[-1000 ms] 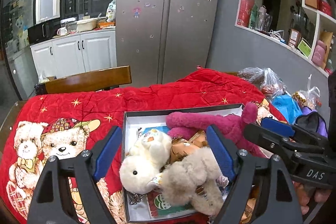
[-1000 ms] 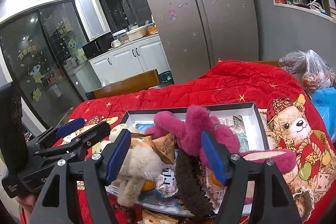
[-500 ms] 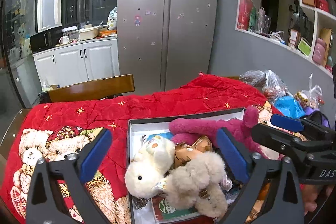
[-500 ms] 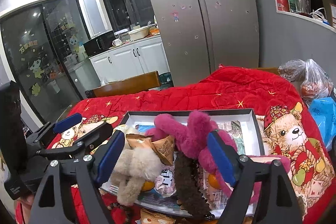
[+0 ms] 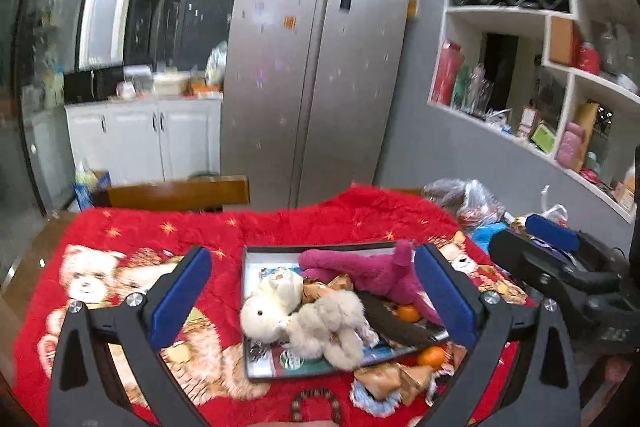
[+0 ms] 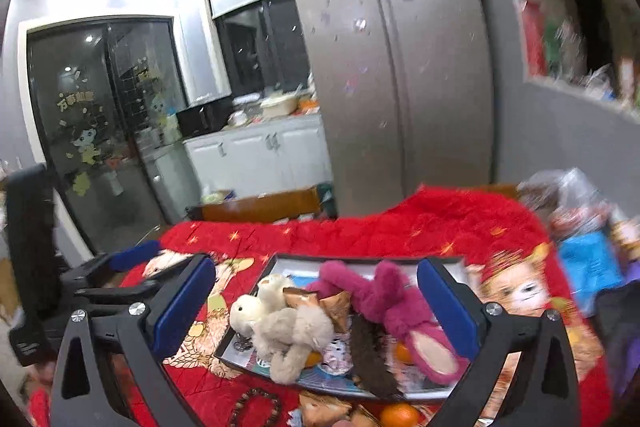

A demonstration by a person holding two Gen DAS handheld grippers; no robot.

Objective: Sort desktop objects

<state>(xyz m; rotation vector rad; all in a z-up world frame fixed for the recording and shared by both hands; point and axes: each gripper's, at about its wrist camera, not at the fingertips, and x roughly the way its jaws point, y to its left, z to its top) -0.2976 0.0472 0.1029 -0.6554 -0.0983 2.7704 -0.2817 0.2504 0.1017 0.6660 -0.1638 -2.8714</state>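
Observation:
A shallow dark-rimmed box (image 5: 250, 267) lies on the red quilt, piled with a magenta plush (image 5: 360, 275), a white plush (image 5: 268, 307), a beige plush (image 5: 328, 327) and a dark furry strip (image 5: 396, 323). An orange (image 5: 430, 357), brown wrapped packs (image 5: 384, 379) and a bead bracelet (image 5: 316, 403) lie in front of the box. My left gripper (image 5: 312, 255) hovers above and before the box, open wide and empty. Beside it my right gripper (image 6: 316, 265) has its jaws opening, with nothing between them; the box (image 6: 276, 261) lies beyond.
The red bear-print quilt (image 5: 120, 239) covers the table. A wooden chair back (image 5: 176, 193) stands at the far edge. Plastic bags (image 5: 468, 199) and a blue item (image 5: 488, 231) crowd the right end. Behind are a fridge, white cabinets and wall shelves.
Both grippers have risen and drawn back from the box, so the toys look smaller and lower. Both pairs of jaws have spread wider.

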